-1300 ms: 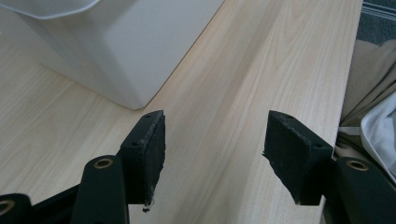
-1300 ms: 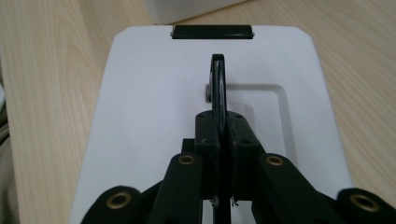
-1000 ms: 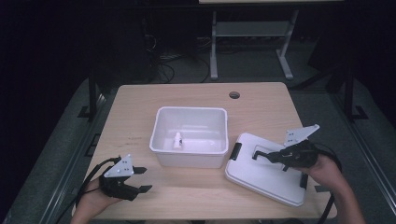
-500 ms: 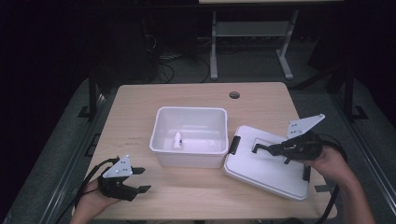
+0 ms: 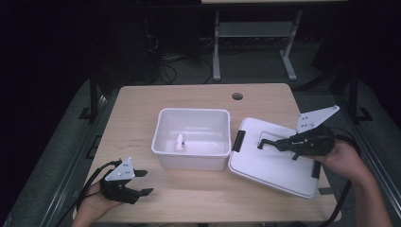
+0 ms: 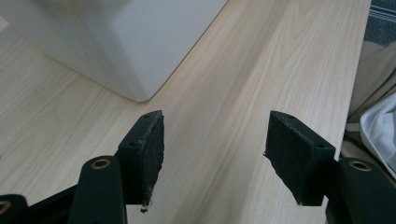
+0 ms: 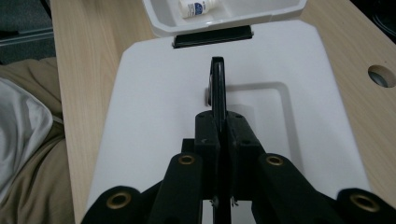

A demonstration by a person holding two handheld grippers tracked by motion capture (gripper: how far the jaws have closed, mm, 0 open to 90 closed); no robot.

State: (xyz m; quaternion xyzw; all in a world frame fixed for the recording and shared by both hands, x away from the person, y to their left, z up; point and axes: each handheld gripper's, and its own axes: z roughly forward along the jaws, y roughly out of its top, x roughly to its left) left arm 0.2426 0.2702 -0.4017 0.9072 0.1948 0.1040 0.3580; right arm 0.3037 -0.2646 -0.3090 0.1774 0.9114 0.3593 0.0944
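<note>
Wooden table (image 5: 142, 118), flat white lid (image 5: 274, 165) (black handle (image 7: 217, 84))

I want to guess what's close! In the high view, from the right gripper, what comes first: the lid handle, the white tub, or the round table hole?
From the right gripper:
1. Lid handle, clamped in it.
2. White tub, leftward.
3. Table hole, far edge.

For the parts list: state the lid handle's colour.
Black handle on the white lid; clearest in the right gripper view.

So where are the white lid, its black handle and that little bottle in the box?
white lid (image 5: 265, 163), high view, on its flat top.
black handle (image 7: 217, 84), right gripper view, on its upper edge.
little bottle (image 5: 180, 142), high view, on its body.
</note>
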